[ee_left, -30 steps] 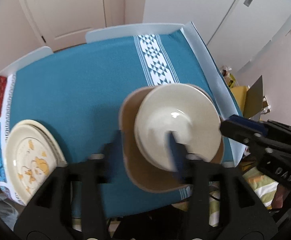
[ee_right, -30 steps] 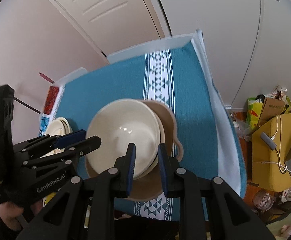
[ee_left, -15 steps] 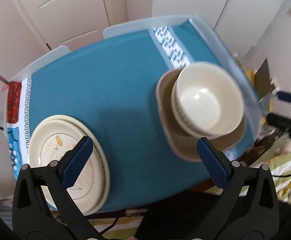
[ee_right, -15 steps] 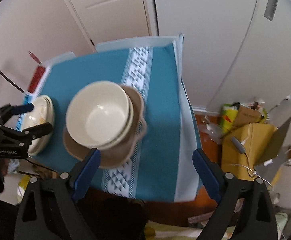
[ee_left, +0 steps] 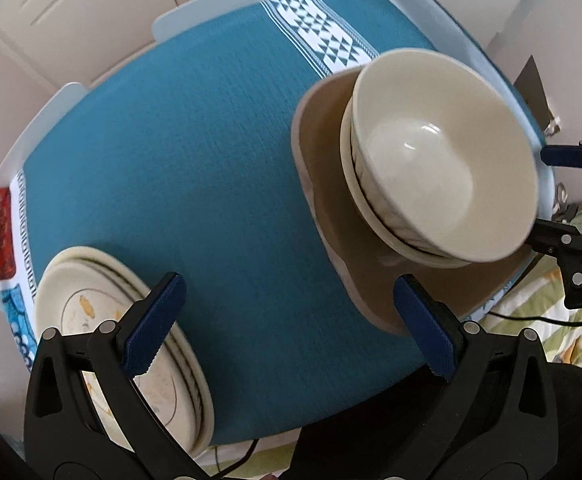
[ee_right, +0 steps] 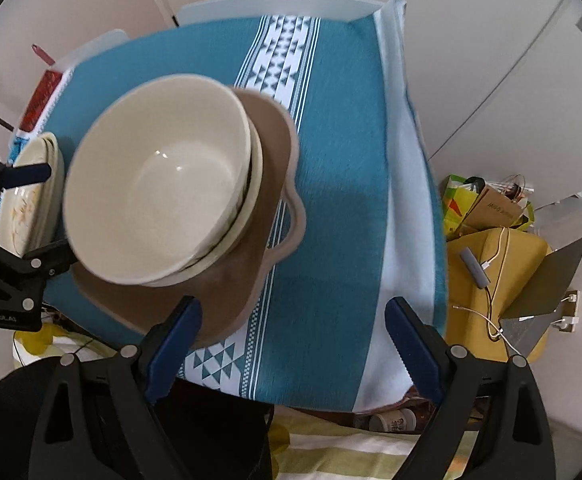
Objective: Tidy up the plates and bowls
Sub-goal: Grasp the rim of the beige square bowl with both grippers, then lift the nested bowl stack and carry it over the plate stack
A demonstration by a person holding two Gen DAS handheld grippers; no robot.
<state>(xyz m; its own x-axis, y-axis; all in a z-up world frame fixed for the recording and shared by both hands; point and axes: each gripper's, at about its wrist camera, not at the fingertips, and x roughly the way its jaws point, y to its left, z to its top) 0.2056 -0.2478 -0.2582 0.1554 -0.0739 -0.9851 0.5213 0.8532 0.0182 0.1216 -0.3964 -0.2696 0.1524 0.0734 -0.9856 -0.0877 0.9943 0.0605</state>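
Note:
A cream bowl point(ee_left: 443, 156) sits nested in another cream bowl, both standing in a brown dish point(ee_left: 339, 216) with a handle at the table's near right. The stack also shows in the right wrist view point(ee_right: 159, 176), on the brown dish point(ee_right: 267, 184). Stacked cream plates point(ee_left: 99, 320) with a yellow picture lie at the near left; they show in the right wrist view point(ee_right: 35, 200) too. My left gripper point(ee_left: 287, 320) is open and empty, above the cloth between plates and bowls. My right gripper point(ee_right: 291, 344) is open and empty, right of the bowls.
A teal cloth point(ee_left: 195, 152) with a white patterned band covers the small table point(ee_right: 403, 184). Boxes, bags and cables point(ee_right: 491, 220) lie on the floor to the right. White doors stand behind. A striped green fabric point(ee_right: 351, 452) lies below the near edge.
Both grippers have opened and let go of the cream bowl, which now rests nested in the stack. Both have drawn back from the bowls; the left swung left toward the plates.

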